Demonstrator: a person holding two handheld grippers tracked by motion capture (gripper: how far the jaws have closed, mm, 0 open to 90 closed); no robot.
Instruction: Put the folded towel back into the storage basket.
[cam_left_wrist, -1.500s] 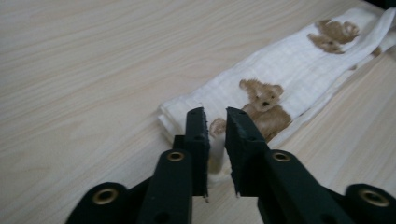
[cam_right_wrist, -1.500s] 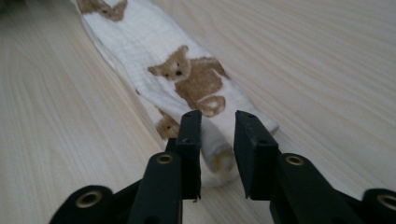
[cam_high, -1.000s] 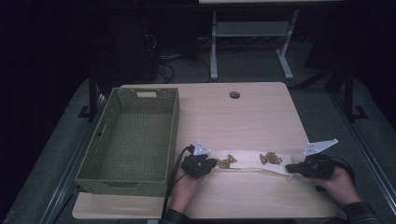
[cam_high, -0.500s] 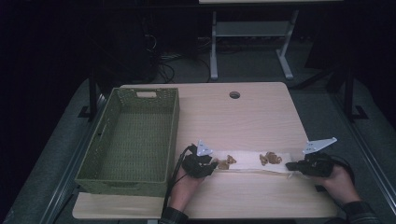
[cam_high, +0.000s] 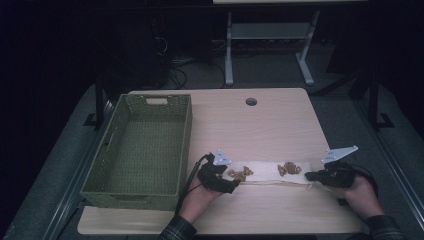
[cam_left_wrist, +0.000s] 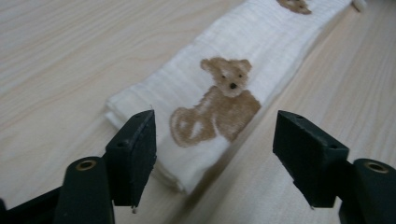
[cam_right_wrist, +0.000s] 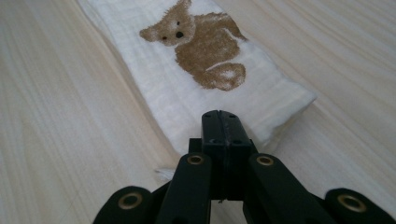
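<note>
Since the earlier frame the left gripper (cam_left_wrist: 215, 158) has just been opening its jaws; they now stand apart on either side of the near end of the folded cloth (cam_high: 270, 172), and the pads do not press it. Nothing else has changed place. The cloth, white with brown bears, lies flat on the table (cam_high: 250, 130), to the right of the green basket (cam_high: 145, 145) and apart from it. The right gripper (cam_right_wrist: 223, 135) is at the cloth's end far from the basket, its jaws closed tight together. It seems to pinch a corner of the cloth, but the jaws hide the contact. I think that, with one end free, a pull by the right hand could drag the cloth and undo the fold. In the high view the room is dark and the bears look like brown blots.
</note>
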